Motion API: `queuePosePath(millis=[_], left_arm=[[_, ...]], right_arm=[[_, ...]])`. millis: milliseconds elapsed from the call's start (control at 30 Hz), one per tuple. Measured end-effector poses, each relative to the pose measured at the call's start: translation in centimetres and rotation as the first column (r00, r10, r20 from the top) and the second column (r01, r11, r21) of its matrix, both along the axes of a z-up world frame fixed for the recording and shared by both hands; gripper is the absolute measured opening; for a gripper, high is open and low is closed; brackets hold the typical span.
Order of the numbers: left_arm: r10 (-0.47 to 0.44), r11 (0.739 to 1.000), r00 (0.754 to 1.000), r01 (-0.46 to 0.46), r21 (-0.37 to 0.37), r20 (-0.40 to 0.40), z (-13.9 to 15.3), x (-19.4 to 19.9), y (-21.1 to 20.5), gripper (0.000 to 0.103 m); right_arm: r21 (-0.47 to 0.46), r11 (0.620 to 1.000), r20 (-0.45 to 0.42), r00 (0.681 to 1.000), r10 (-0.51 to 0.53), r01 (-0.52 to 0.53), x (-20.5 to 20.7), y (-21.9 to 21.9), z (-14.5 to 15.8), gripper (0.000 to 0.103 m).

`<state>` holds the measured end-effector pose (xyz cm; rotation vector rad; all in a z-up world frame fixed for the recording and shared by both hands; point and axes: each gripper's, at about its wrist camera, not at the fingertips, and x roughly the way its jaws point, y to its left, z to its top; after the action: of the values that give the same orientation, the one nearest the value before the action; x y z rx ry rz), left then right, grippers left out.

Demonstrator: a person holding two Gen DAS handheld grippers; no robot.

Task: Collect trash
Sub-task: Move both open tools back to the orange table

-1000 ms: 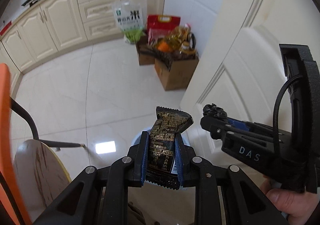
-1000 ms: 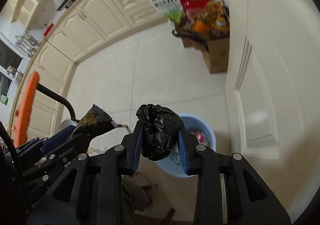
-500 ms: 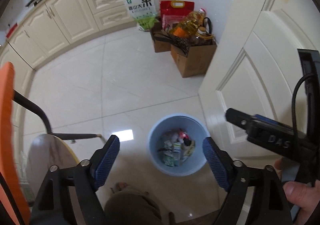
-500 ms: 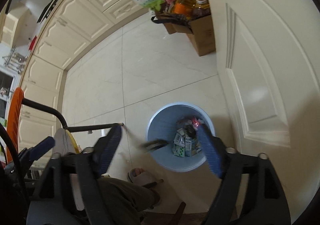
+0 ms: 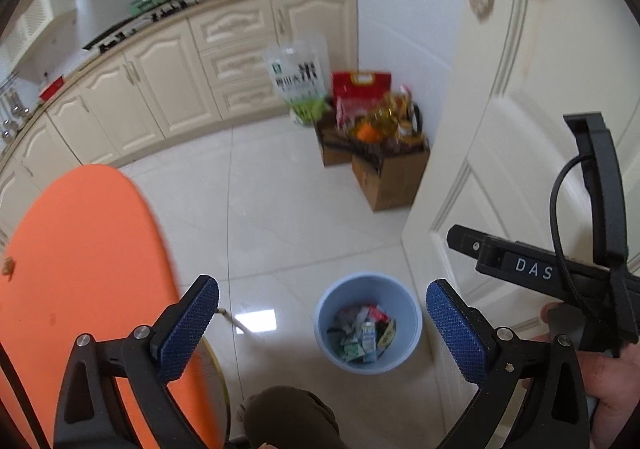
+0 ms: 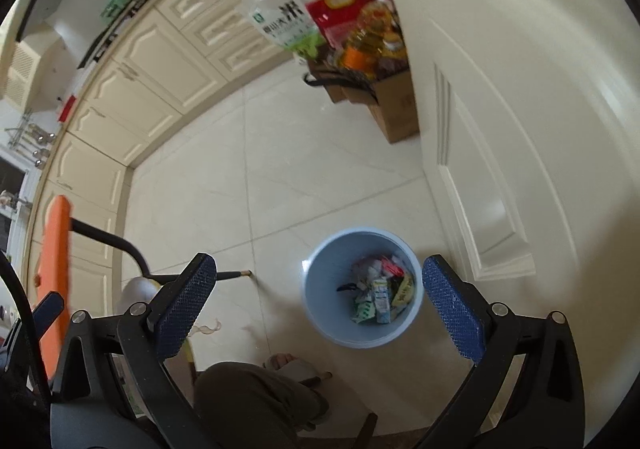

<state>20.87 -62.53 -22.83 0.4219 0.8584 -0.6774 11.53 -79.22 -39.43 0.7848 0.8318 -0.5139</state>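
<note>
Blue-padded left tongs (image 5: 322, 319) have just been opening and stand wide with nothing between them, above the pale blue waste bin (image 5: 326, 303) on the tiled floor (image 5: 276, 217), wrappers and cartons (image 5: 362, 333) lying inside. The right tongs' body shows at the right, a hand (image 5: 612, 389) gripping it.

From the right wrist, the right tongs (image 6: 320, 307) have likewise just been opening, wide and empty over the same bin (image 6: 316, 269), beside the cream door (image 6: 520, 129); a slippered foot (image 6: 290, 365) is below.
</note>
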Motion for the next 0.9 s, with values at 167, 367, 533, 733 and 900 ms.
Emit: queuePosePath(millis=[167,367,533,733,900], left_arm=[[0.054,0.994,0.998,-0.049,-0.099,0.045,3.5,-1.2,5.9,0.102],[0.17,0.969,0.98,-0.146,-0.201,0.103,6.9,-2.9,15.0,0.102],[0.274,0.941,0.948,-0.229,-0.25,0.163,8.4,-4.3,21.8,0.102],[0.408,0.889,0.887,-0.331,-0.317,0.216,9.9,-6.7,30.0,0.102],[0.502,0.838,0.833,-0.403,-0.367,0.232,9.5,-9.9,34.6,0.102]], right_arm=[[-0.07,0.997,0.066,0.997,0.047,-0.042,0.6,3.4,5.0,0.103],[-0.173,0.977,0.133,0.979,0.152,-0.128,2.9,9.8,11.2,0.103],[-0.27,0.941,0.179,0.95,0.257,-0.204,5.1,16.5,16.2,0.103],[-0.392,0.877,0.213,0.9,0.38,-0.277,7.3,25.1,21.4,0.103],[-0.504,0.794,0.195,0.851,0.489,-0.341,9.5,32.8,24.1,0.103]])
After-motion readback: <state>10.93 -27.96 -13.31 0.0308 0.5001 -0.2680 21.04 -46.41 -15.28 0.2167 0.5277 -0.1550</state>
